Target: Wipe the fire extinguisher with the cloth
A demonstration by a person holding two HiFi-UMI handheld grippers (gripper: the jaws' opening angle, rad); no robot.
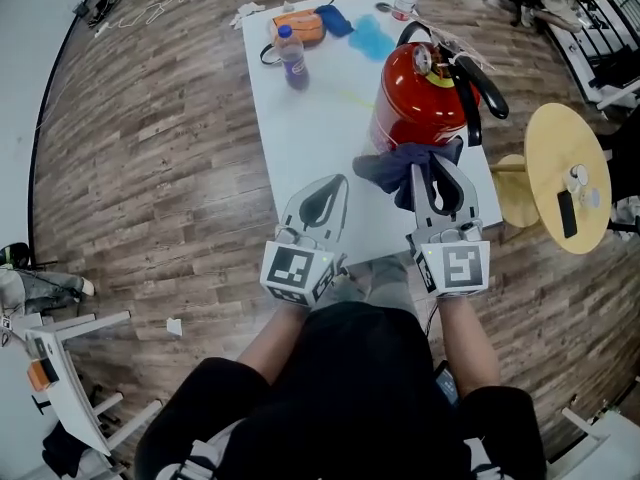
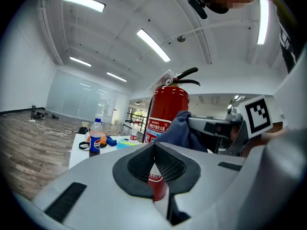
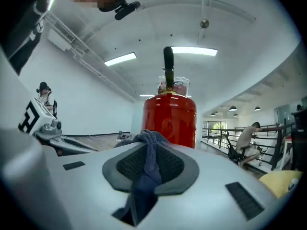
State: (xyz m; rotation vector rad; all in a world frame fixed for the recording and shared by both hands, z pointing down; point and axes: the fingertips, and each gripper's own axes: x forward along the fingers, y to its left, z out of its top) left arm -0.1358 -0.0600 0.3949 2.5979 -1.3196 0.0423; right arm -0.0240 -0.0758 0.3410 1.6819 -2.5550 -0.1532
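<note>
- My right tool [image 1: 437,168] is clamped on the cloth [image 1: 395,165]. In the right gripper view the dark blue fabric [image 3: 146,159] is pinched between the pads, bunching above the tips and trailing down through the gap below.
- The fire extinguisher [image 1: 420,93] stands upright on the white surface [image 1: 310,138], towards its 3 o'clock edge in the head view, and at 12 o'clock from the right tool's tips.
- The right gripper view puts the red cylinder [image 3: 170,119] dead ahead, just past the cloth, with the black handle straight up.
- In the left gripper view the cloth [image 2: 180,128] looks pressed against the lower side of the extinguisher [image 2: 165,111] — I can't confirm the contact there.
- My left tool [image 1: 335,183] has its jaws brought together at the tips and holds nothing. It sits at 9 o'clock from the right tool, low over the near end of the surface.
- From the left tool the extinguisher is at about 1 o'clock, near but apart.
- At the far end of the surface, around 11 o'clock from the extinguisher, stands a blue-labelled bottle [image 1: 291,56].
</note>
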